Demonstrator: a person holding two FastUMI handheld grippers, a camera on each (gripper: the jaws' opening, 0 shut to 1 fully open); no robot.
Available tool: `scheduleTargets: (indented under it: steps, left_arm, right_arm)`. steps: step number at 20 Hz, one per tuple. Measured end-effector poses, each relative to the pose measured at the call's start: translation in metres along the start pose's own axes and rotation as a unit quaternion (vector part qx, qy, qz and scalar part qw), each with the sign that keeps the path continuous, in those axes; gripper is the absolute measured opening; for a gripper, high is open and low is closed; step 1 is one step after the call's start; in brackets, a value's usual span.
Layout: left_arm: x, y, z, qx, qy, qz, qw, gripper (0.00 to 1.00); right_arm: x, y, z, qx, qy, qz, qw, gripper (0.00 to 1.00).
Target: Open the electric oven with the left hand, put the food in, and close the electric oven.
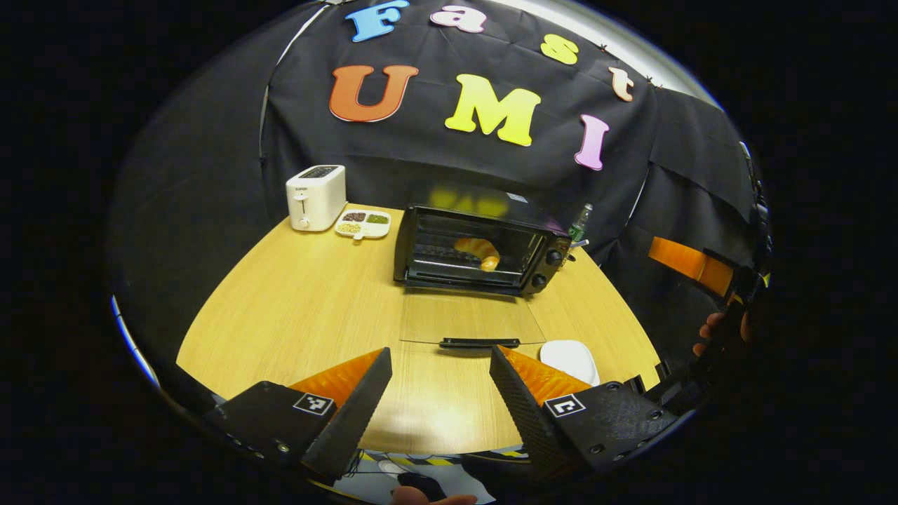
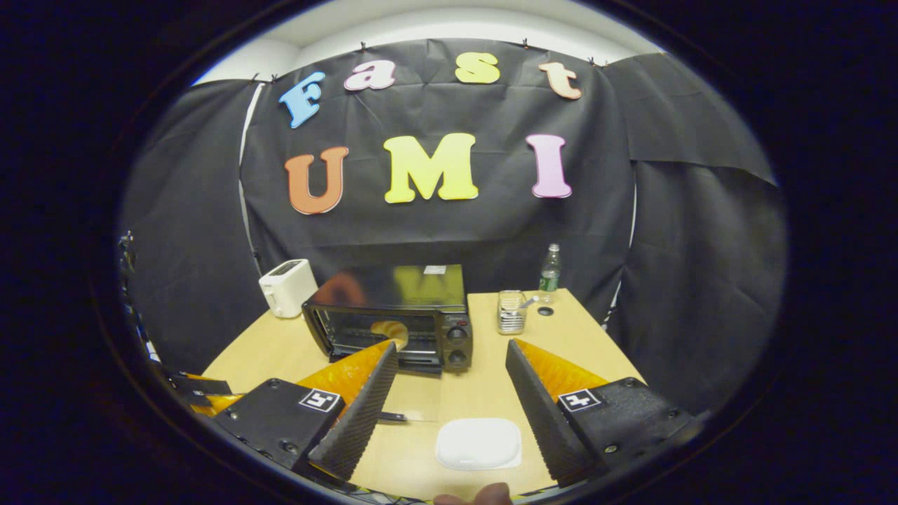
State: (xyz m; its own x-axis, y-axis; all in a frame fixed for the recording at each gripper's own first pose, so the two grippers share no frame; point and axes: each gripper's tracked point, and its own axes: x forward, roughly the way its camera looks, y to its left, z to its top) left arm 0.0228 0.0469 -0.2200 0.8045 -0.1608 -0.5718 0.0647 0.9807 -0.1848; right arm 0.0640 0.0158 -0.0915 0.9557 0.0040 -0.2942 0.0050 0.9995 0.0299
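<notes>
The black electric oven point(image 1: 484, 249) stands on the wooden table point(image 1: 302, 308) with its glass door point(image 1: 470, 319) folded flat toward me, its handle point(image 1: 479, 343) nearest. A golden bread roll point(image 1: 480, 252) lies on the rack inside. My left gripper point(image 1: 440, 379) hangs open just short of the door handle, holding nothing. In the right gripper view the oven point(image 2: 393, 315) and the roll point(image 2: 391, 330) sit ahead left. My right gripper point(image 2: 449, 379) is open above an empty white plate point(image 2: 479, 443). The plate point(image 1: 570, 359) also lies right of the door.
A white toaster point(image 1: 316, 197) and a divided snack tray point(image 1: 363, 223) stand at the table's far left. A glass jar point(image 2: 512, 312), a water bottle point(image 2: 550, 273) and its cap stand right of the oven. A hand point(image 1: 708, 333) holds the other gripper at the right.
</notes>
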Motion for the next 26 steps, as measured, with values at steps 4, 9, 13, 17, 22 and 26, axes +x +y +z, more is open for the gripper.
scheduleTargets:
  steps: [4, 9, 13, 17, 22, 26]
  left_arm:
    - [0.021, -0.016, -0.011, -0.002, 0.008, -0.019, 1.000, 0.93]
    - [0.055, -0.028, -0.033, -0.002, 0.033, -0.030, 0.999, 0.94]
    - [0.093, -0.044, -0.056, 0.003, 0.058, -0.041, 0.997, 0.94]
    - [0.128, -0.052, -0.075, 0.004, 0.072, -0.043, 0.996, 0.94]
    - [0.159, -0.046, -0.092, 0.003, 0.082, -0.022, 0.996, 0.95]
    - [0.176, -0.040, -0.108, 0.013, 0.097, -0.008, 0.995, 0.94]
  right_arm:
    - [-0.017, -0.022, -0.015, 0.005, 0.021, -0.018, 1.000, 0.98]
    - [-0.035, -0.041, -0.023, 0.015, 0.024, -0.042, 0.999, 0.97]
    - [-0.048, -0.061, -0.031, 0.016, 0.034, -0.064, 0.997, 0.98]
    - [-0.056, -0.079, -0.043, 0.011, 0.055, -0.084, 0.995, 0.97]
    - [-0.053, -0.087, -0.048, 0.010, 0.074, -0.094, 0.993, 0.99]
    - [-0.043, -0.085, -0.051, 0.017, 0.087, -0.089, 0.992, 0.98]
